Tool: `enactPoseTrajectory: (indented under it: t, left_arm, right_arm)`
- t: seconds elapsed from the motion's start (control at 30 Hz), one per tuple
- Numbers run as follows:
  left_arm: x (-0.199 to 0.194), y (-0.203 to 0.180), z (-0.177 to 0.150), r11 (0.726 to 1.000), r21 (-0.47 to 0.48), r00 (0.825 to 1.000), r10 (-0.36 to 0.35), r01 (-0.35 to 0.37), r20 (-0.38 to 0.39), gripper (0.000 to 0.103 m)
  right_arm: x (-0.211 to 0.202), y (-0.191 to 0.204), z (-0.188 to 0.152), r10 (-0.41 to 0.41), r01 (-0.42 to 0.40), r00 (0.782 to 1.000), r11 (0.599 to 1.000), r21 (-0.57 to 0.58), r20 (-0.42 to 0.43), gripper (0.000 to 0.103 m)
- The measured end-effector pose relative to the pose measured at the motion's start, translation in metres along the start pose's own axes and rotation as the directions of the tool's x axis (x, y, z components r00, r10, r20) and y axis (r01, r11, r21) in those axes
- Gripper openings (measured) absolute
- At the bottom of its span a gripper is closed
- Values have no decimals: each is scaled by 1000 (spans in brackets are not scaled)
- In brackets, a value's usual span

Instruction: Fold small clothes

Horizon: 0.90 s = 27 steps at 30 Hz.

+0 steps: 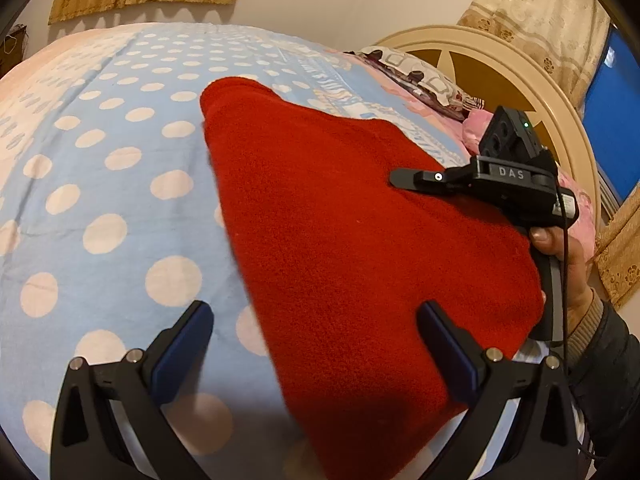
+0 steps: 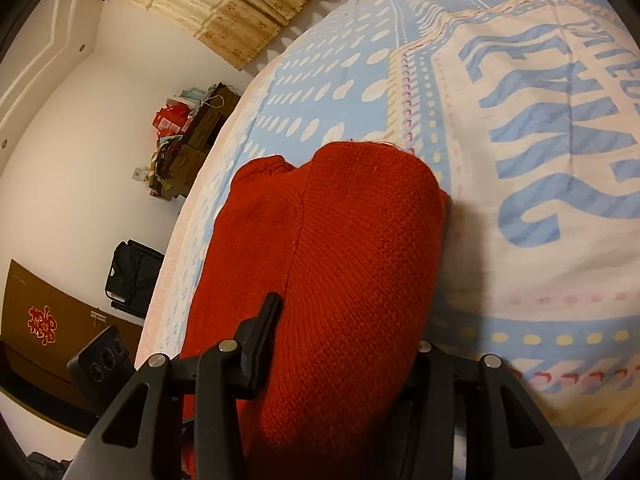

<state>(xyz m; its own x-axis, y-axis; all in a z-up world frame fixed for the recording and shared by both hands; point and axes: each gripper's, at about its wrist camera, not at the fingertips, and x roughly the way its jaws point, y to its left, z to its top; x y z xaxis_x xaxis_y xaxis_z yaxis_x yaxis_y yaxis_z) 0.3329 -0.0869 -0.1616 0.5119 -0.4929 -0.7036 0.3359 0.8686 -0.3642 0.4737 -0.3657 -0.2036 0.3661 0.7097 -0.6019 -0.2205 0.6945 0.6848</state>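
Observation:
A red knit garment [image 1: 352,220] lies folded on the polka-dot bedsheet [image 1: 120,200]. My left gripper [image 1: 314,308] is open, its blue pads [image 1: 184,352] spread wide above the garment's near edge and touching nothing. My right gripper [image 1: 400,184] comes in from the right at the garment's far right edge, with one finger lying flat on top and the other hidden beneath. In the right wrist view the red garment [image 2: 352,248] bulges up between the jaws of the right gripper [image 2: 348,320]. One finger [image 2: 264,332] presses its side and the other is covered by fabric.
A pillow [image 1: 424,76] and a cream headboard [image 1: 520,80] stand at the bed's far right. A hand and dark sleeve [image 1: 592,320] hold the right gripper. Beside the bed are a black bag [image 2: 134,276], a cluttered shelf [image 2: 188,132] and a brown cabinet [image 2: 48,328].

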Motion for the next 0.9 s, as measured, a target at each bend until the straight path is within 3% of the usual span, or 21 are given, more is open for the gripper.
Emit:
enactPoseTrajectory:
  t: [0.13, 0.37, 0.43, 0.5, 0.6, 0.9]
  left_arm:
    - [-1, -4, -2, 1000, 17, 1000, -9, 9, -2, 101]
    - [-2, -7, -1, 998, 25, 998, -60, 61, -14, 81]
    - [-3, -6, -1, 997, 20, 997, -74, 75, -14, 75]
    - [-6, -5, 0, 997, 14, 997, -79, 79, -10, 59]
    - [-12, -8, 2, 997, 25, 998, -69, 69, -4, 47]
    - [-38, -4, 0, 998, 21, 998, -55, 55, 6, 39]
  right_arm:
    - [-2, -4, -1, 9, -9, 1000, 1000, 12, 7, 38]
    - [-6, 4, -5, -17, 17, 999, 1000, -14, 32, 34]
    - [-7, 6, -6, -23, 24, 999, 1000, -17, 41, 33]
    - [-9, 11, -7, -33, 35, 998, 999, -28, 54, 32]
    - [-13, 22, -9, -42, 46, 996, 998, -45, 81, 31]
    - [-18, 57, -20, -6, 17, 993, 996, -91, 117, 30]
